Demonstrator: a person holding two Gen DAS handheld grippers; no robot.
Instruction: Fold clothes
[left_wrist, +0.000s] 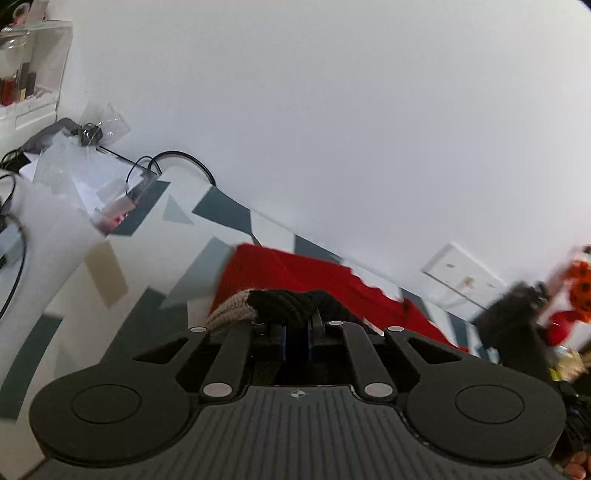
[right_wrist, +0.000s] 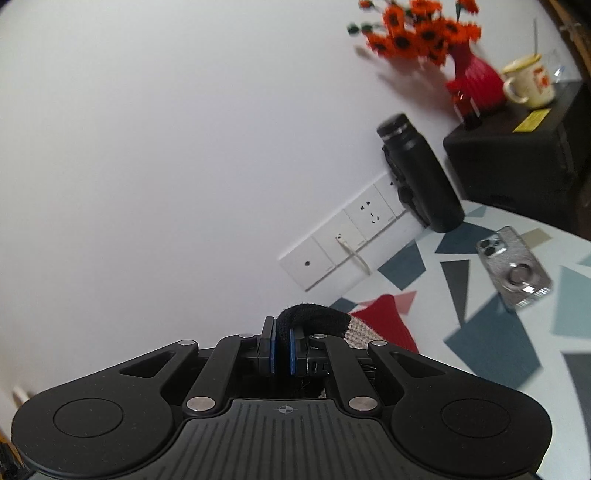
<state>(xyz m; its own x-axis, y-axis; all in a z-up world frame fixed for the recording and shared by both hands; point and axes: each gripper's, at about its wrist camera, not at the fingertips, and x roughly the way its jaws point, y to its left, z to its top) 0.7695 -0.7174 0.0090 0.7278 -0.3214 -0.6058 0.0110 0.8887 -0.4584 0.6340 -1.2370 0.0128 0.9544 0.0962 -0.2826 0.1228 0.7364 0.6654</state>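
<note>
A knitted garment (left_wrist: 291, 301), black at its edge with a beige band and red beyond, is pinched at two points and held up over the table (left_wrist: 122, 236). In the left wrist view, the black edge is clamped between the narrow fingers of the left gripper (left_wrist: 296, 334), while the red part trails down onto the patterned tabletop behind. In the right wrist view, the same black edge (right_wrist: 310, 317) is looped over and gripped by the nearly closed blue pads of the right gripper (right_wrist: 282, 350), with beige and red knit seen just to its right. A white wall (right_wrist: 147, 147) fills the far side. Wall sockets (right_wrist: 343, 243) are seen low on it, a black bottle (right_wrist: 421, 177) beside them. A phone (right_wrist: 513, 266) lies on the table at right; a red vase of orange flowers (right_wrist: 472, 77) and a mug (right_wrist: 528, 81) stand on a black box (right_wrist: 517, 162) at far right. Clutter and cables (left_wrist: 85, 173) are seen at far left.
</note>
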